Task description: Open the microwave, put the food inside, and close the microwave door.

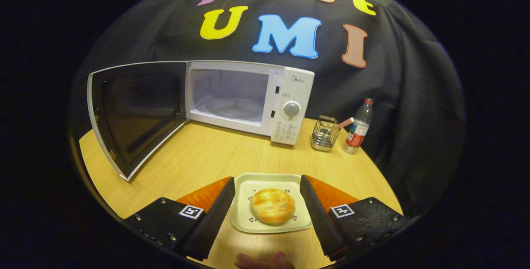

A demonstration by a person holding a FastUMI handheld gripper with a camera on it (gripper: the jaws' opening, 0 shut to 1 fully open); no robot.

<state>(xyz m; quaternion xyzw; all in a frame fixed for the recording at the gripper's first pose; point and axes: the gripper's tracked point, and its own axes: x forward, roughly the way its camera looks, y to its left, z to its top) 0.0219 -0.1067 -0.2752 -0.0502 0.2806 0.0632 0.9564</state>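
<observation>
Food [273, 205] on its plate [248, 215] is flanked, untouched, by the spread gripper [267, 188] fingers; an off-centre pinch risks the plate being tipped before the open microwave [248, 99] is reached.

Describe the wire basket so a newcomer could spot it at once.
Start at the white microwave, its door swung open, at the back of the wooden table. Just past its dial side stands a small metal wire basket, with a clear bottle next to it. The basket is squat, see-through mesh; the bottle is tall with a red cap.
</observation>
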